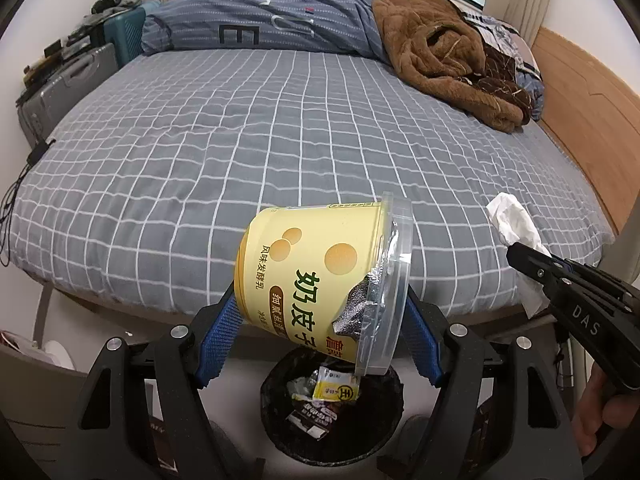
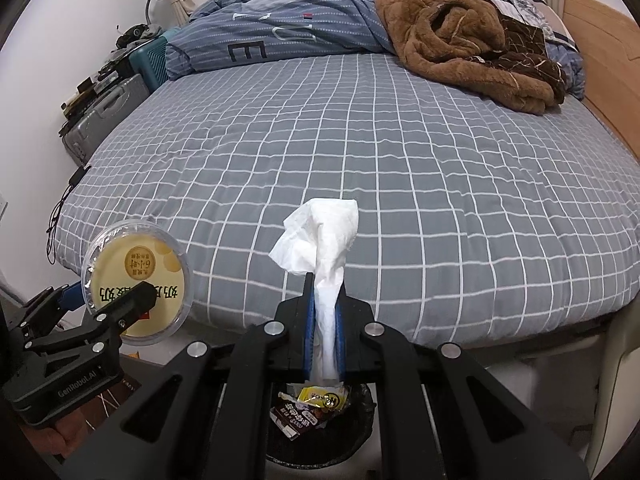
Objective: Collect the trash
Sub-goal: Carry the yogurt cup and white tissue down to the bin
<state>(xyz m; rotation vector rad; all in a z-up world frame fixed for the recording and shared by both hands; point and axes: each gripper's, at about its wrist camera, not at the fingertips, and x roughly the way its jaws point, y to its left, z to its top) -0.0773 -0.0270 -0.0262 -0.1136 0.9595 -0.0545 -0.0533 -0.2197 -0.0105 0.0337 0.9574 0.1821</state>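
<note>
My left gripper (image 1: 320, 320) is shut on a yellow yogurt cup (image 1: 316, 276), held on its side with its clear lid and torn foil to the right. The cup hangs just above a black-lined trash bin (image 1: 276, 420) that holds several wrappers. In the right wrist view the cup's lid (image 2: 138, 280) faces me at the lower left. My right gripper (image 2: 324, 328) is shut on a crumpled white tissue (image 2: 324, 240) that sticks up between the blue pads. The same bin (image 2: 360, 432) lies right below it. From the left wrist view the tissue (image 1: 514, 220) shows at the right.
A bed with a grey checked sheet (image 1: 280, 140) fills both views beyond the bin. A blue duvet (image 1: 260, 20) and a brown blanket (image 1: 440, 52) lie at its far end. Suitcases (image 1: 68, 80) stand at the left, a wooden headboard (image 1: 580, 100) at the right.
</note>
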